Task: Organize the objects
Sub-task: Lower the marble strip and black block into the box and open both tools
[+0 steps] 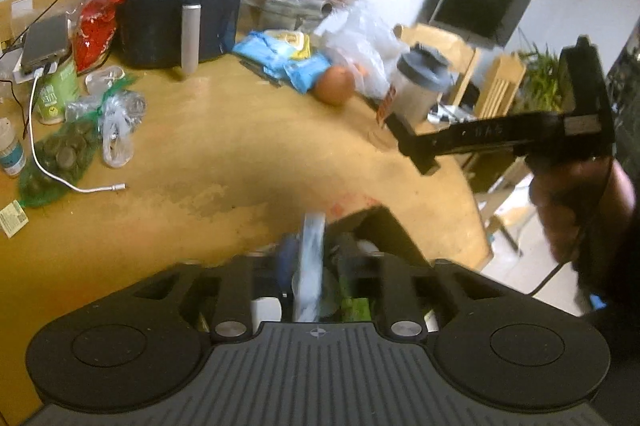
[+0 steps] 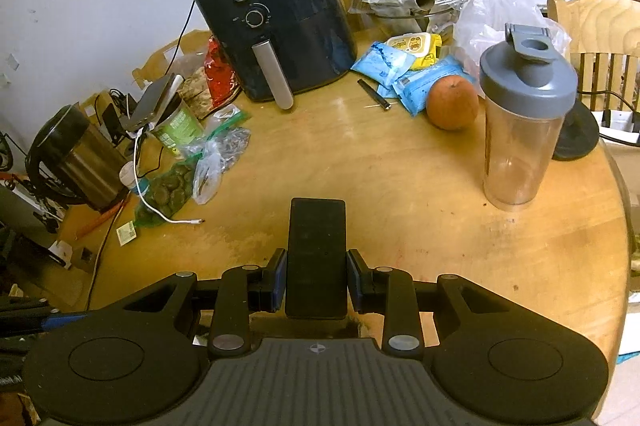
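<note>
Your right gripper [image 2: 316, 276] is clamped on a flat black phone [image 2: 317, 258], its blue pads pressing both long sides, the phone standing out ahead of the fingers above the round wooden table [image 2: 400, 194]. In the left wrist view that same gripper [image 1: 416, 154] hangs at the table's right edge with your hand [image 1: 576, 202] behind it, though its tips cannot be made out there. Your left gripper [image 1: 316, 266] has its fingers apart, and a thin pale blue packet [image 1: 310, 258], blurred, stands on edge between them over a dark container [image 1: 380, 230] with green and white things inside; whether the pads touch the packet you cannot tell from this blur. Ahead of the phone the middle of the table is bare wood, wide and open. Its right side holds a clear shaker bottle [image 2: 520, 130] with a grey lid, standing upright near the rim, and an orange [image 2: 452, 102] just beside it. Behind the orange lie blue packets [image 2: 400, 74] and a black pen [image 2: 374, 94]. The black air fryer [image 2: 280, 22] stands at the back against the wall. On the left, a white cable [image 2: 160, 202] trails out over a green net bag [image 2: 168, 190], and a kettle [image 2: 72, 158] sits at the far left rim.
</note>
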